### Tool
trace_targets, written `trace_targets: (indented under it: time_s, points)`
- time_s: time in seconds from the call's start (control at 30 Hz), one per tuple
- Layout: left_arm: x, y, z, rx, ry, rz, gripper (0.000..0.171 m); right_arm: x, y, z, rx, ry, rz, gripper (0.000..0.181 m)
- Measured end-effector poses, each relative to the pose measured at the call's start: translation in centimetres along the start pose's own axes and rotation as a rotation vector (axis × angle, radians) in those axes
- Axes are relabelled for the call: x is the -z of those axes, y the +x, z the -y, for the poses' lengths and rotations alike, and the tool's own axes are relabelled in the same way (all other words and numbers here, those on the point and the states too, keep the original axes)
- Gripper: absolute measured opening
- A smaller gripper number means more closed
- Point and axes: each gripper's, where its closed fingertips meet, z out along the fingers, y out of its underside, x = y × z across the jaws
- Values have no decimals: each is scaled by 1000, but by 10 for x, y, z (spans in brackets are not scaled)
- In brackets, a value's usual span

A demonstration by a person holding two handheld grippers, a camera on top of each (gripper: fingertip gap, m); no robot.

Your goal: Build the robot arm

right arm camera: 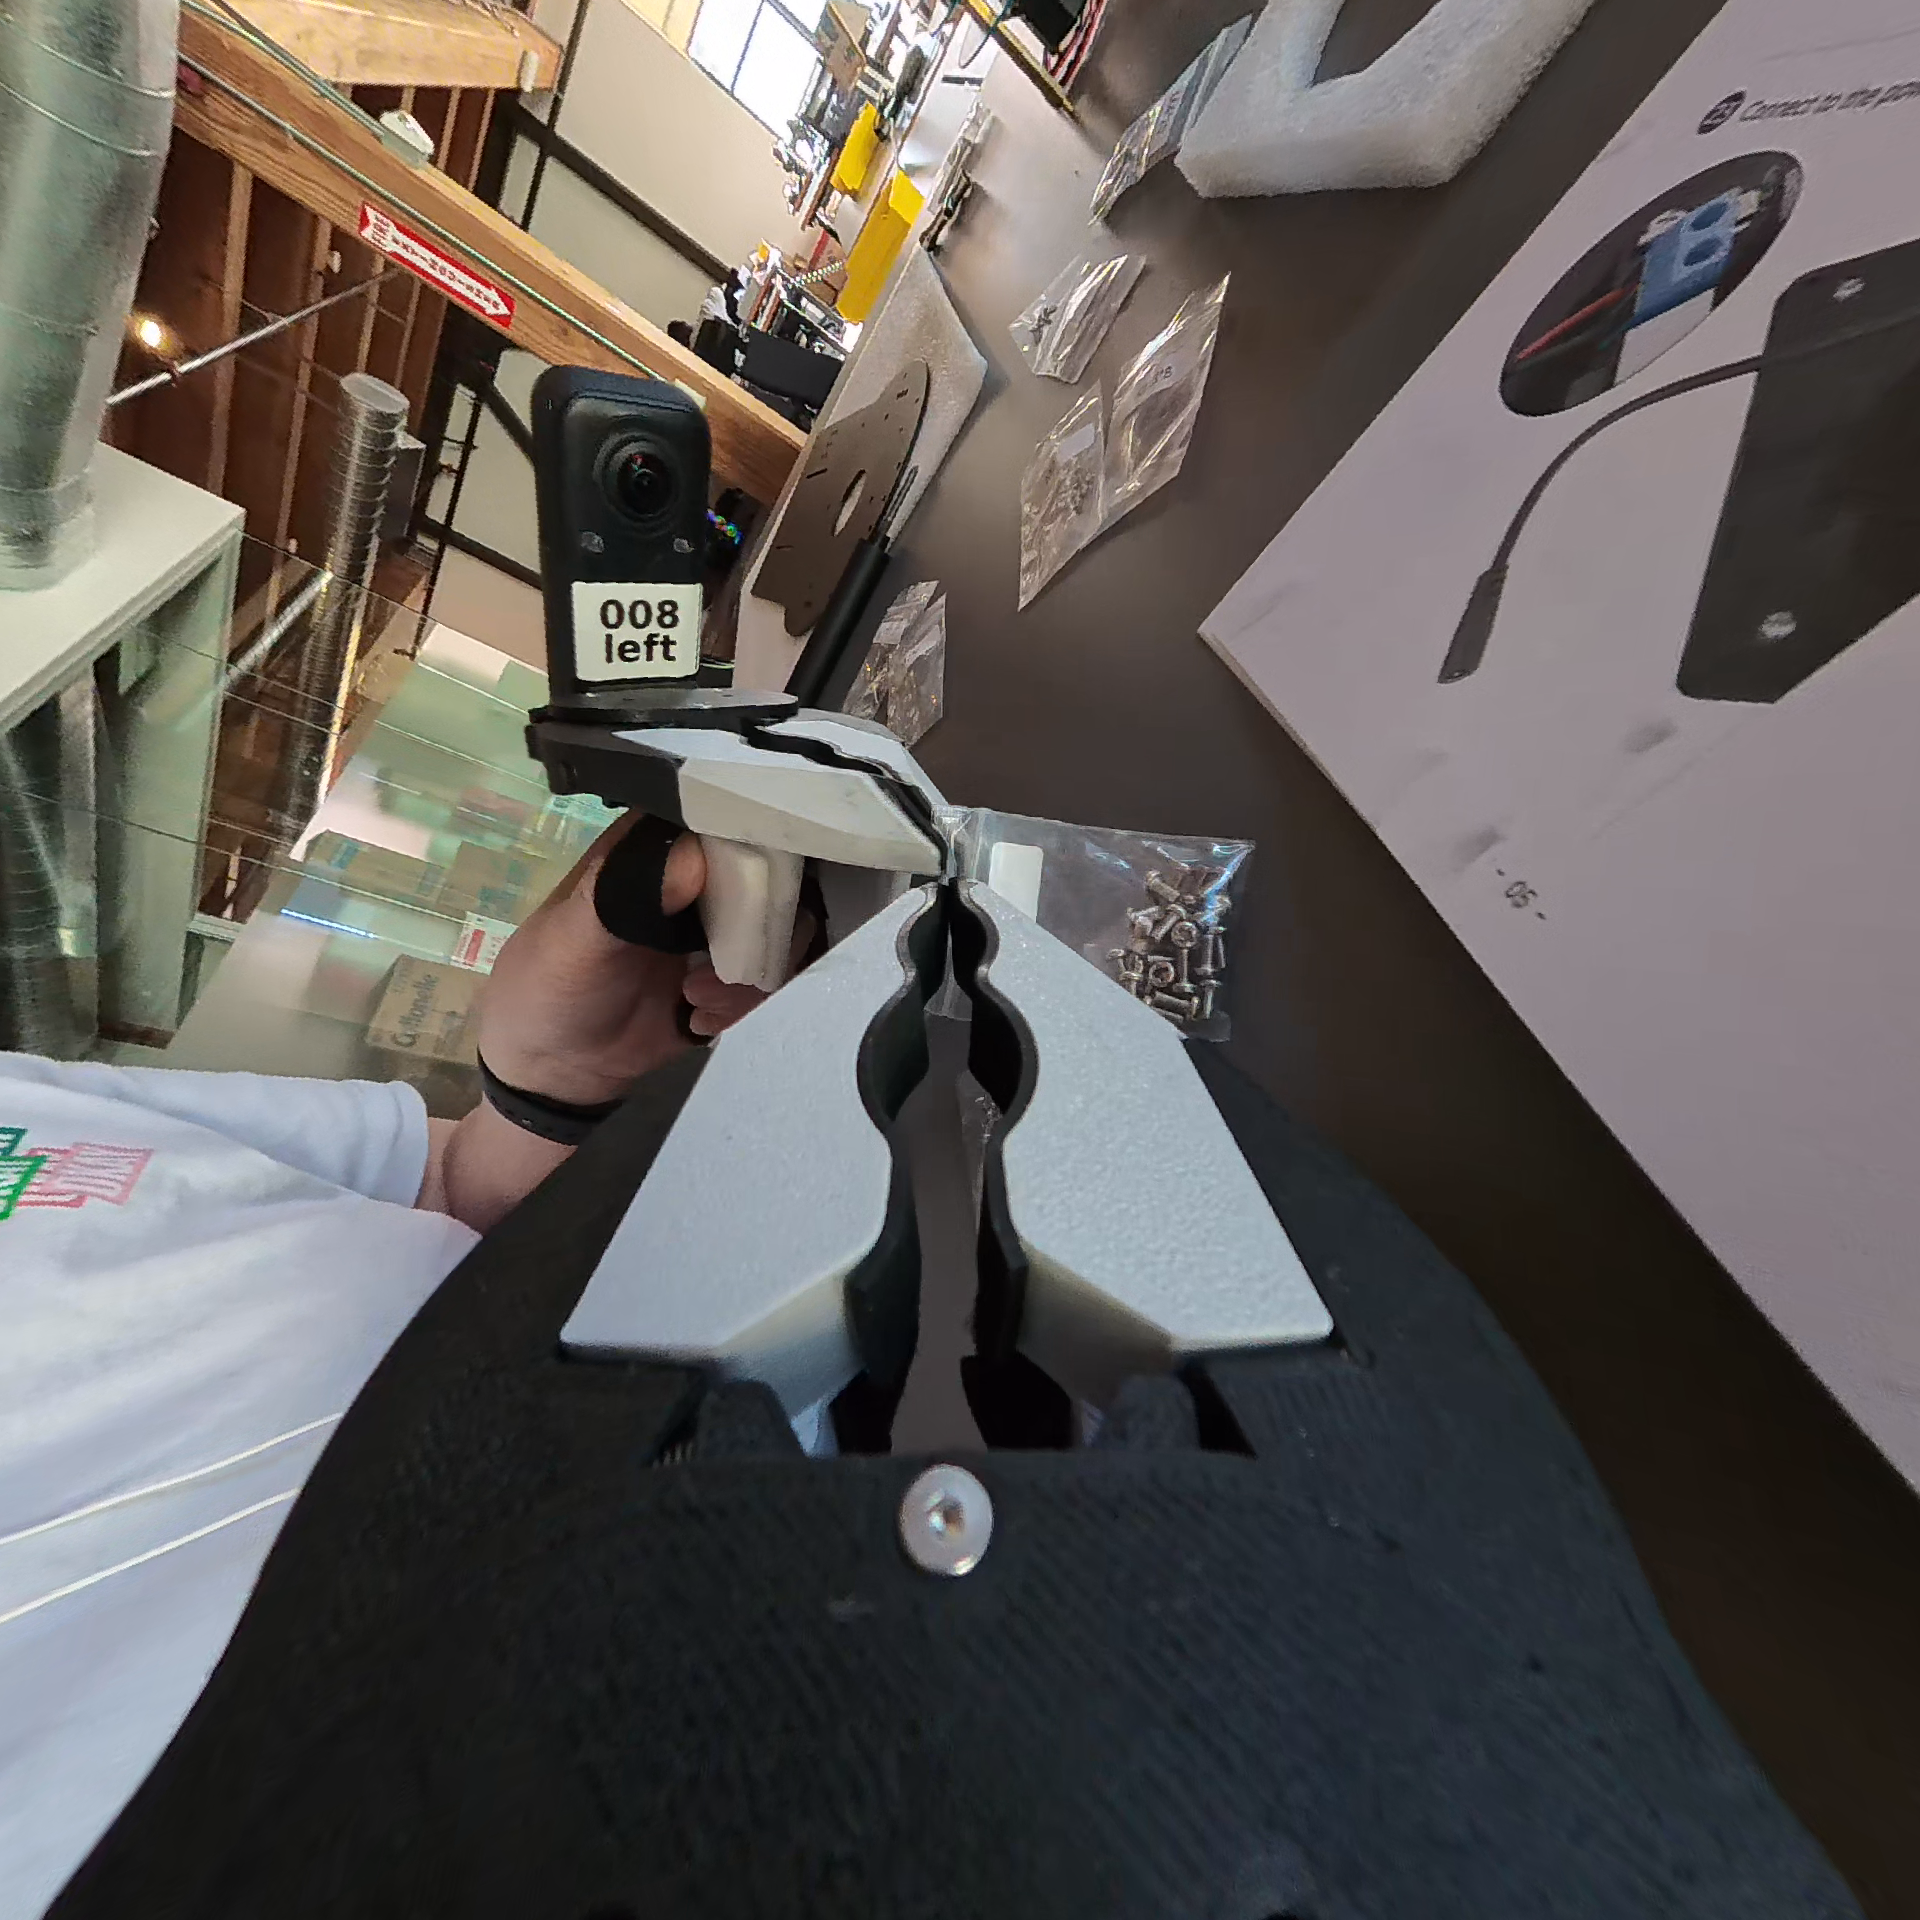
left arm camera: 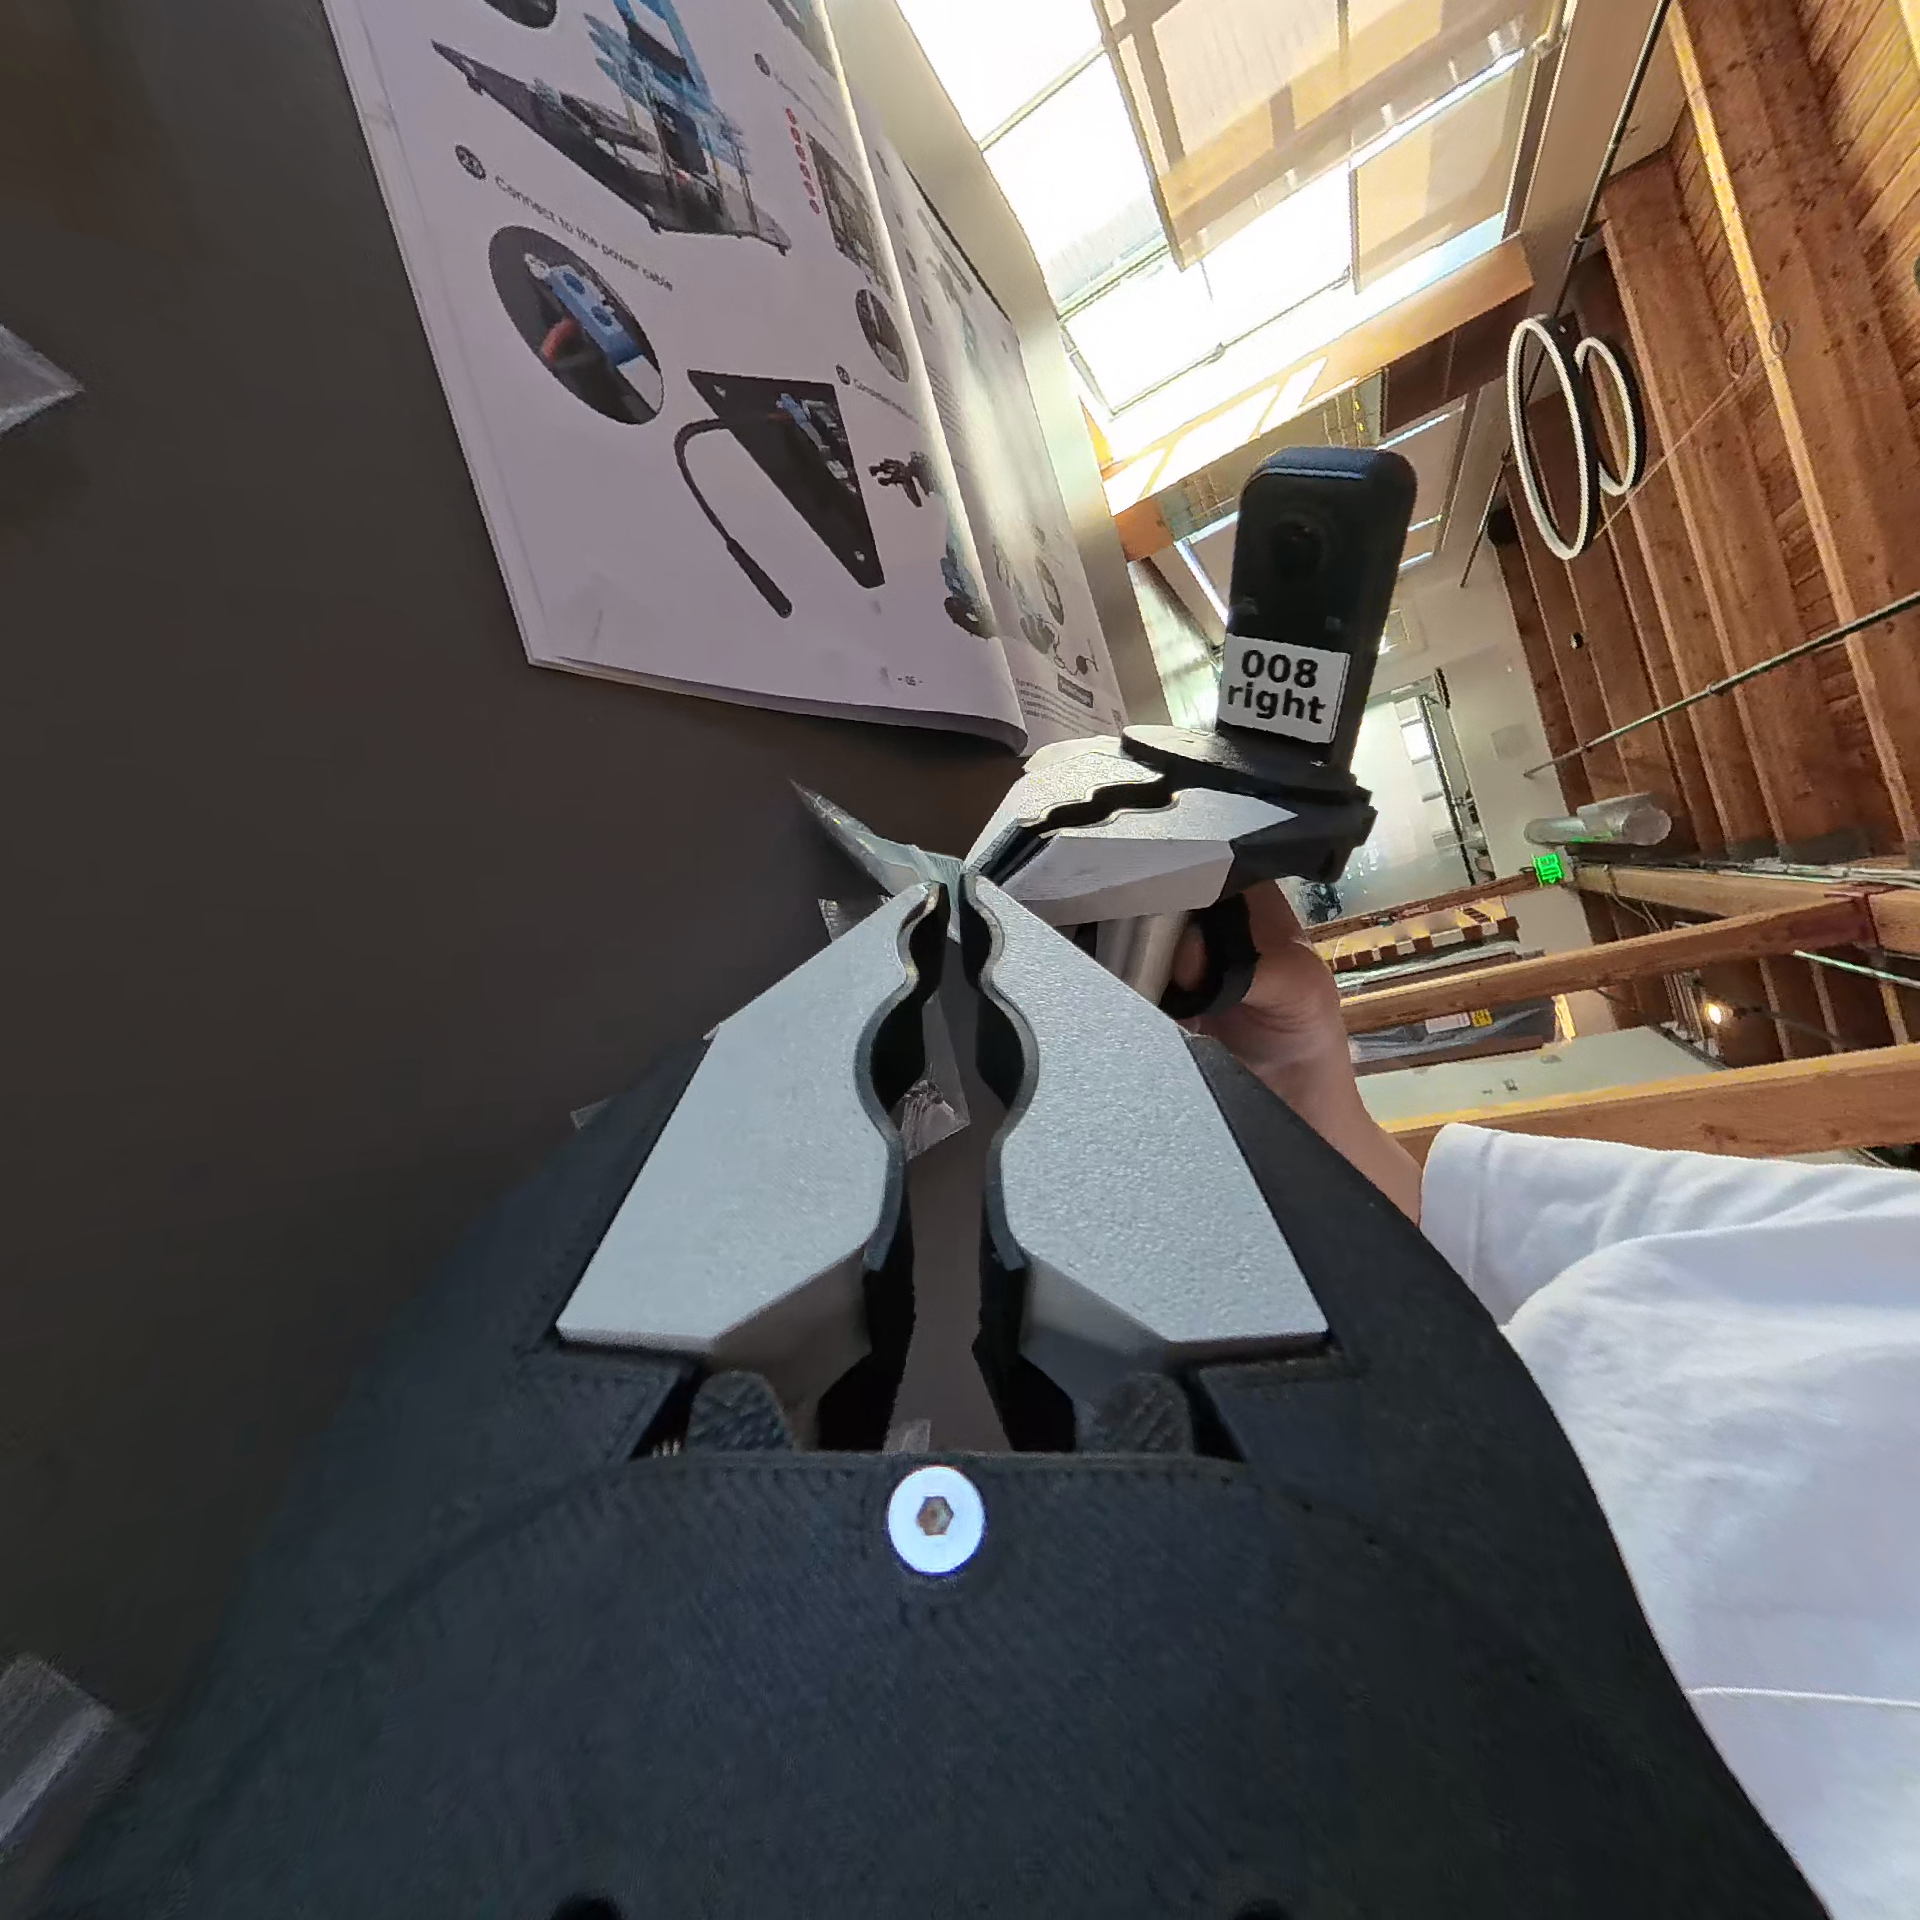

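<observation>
A small clear plastic bag (right arm camera: 1081, 862) with several silver screws (right arm camera: 1169, 940) hangs just above the dark table (right arm camera: 1143, 727). My right gripper (right arm camera: 948, 896) is shut on the bag's top edge. My left gripper (right arm camera: 935, 836) is shut on the same edge right beside it, tip to tip. In the left wrist view my left gripper (left arm camera: 954, 896) pinches the bag (left arm camera: 868, 847), and the right gripper (left arm camera: 982, 868) meets it from the right. A crumpled part of the bag shows through the gap between the left fingers (left arm camera: 790, 1091).
An open instruction booklet (left arm camera: 727, 364) lies on the table (left arm camera: 260, 831), also in the right wrist view (right arm camera: 1662, 727). Several other hardware bags (right arm camera: 1101, 457), a white foam block (right arm camera: 1351, 104) and a black round plate (right arm camera: 852, 488) lie farther along. A person's hands (right arm camera: 582, 997) hold the grippers. My two grippers' fingertips are within a few centimetres of each other.
</observation>
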Motion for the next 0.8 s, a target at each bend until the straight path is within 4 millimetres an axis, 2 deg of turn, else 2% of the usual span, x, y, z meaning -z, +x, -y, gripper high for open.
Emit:
trace_targets:
  time_s: [0.53, 0.63, 0.8]
  points:
    - [0, 2, -4, -199, -56, 81, 0, 6, -8, 4, -104, 1, 103, 0]
    - [-1, 3, -4, -206, -53, 82, 0, 5, -1, 1, -40, -22, 33, 2]
    - [-1, 6, -4, -244, -60, 87, 0, 6, -1, 1, -25, -31, 18, 3]
